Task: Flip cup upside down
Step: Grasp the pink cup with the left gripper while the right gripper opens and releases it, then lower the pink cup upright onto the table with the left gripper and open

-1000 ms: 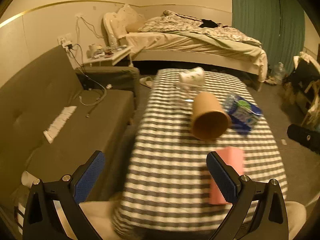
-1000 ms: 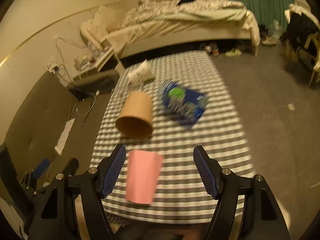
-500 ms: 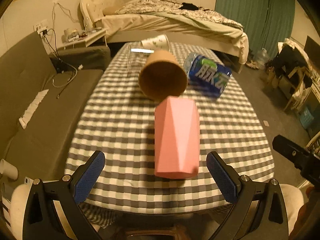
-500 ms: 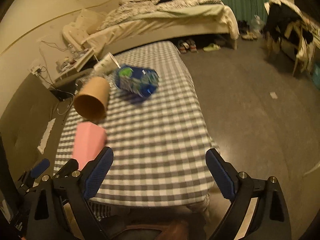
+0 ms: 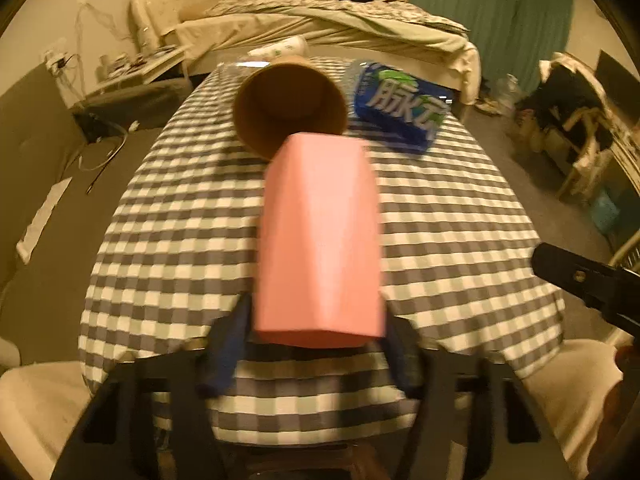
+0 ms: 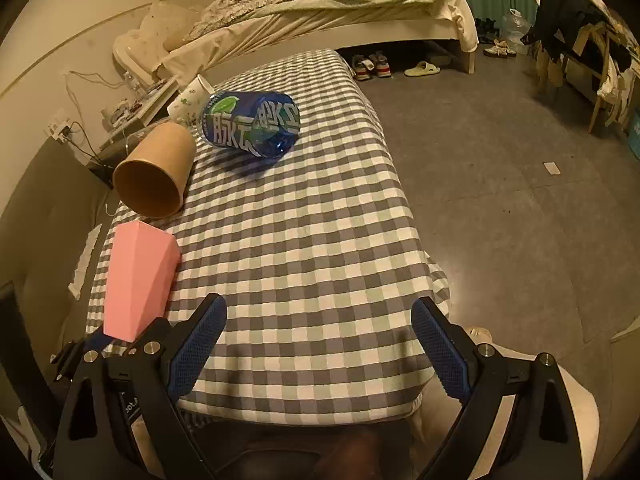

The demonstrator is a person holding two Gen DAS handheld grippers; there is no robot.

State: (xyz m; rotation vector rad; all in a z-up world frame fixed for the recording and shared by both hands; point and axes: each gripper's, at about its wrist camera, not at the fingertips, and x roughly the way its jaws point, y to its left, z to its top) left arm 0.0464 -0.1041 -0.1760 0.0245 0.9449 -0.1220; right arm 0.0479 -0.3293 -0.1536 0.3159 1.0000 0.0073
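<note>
A pink faceted cup [image 5: 320,236] lies on its side on the checked tablecloth [image 5: 460,220], its wide end toward me. My left gripper [image 5: 316,344] has its blue fingers on both sides of that wide end; the view is blurred and contact is unclear. The pink cup also shows at the left of the right wrist view [image 6: 136,276]. My right gripper [image 6: 320,344] is open and empty over the table's near edge.
A brown paper cup [image 5: 290,106] lies on its side just behind the pink cup, mouth toward me. A blue bottle [image 5: 400,106] lies to its right. A white printed cup [image 6: 192,94] lies farther back. A sofa [image 5: 36,152] is left, a bed [image 5: 320,28] behind.
My left gripper has moved forward over the table and its fingers have narrowed around the pink cup's end. My right gripper has swung away to the right and stays open.
</note>
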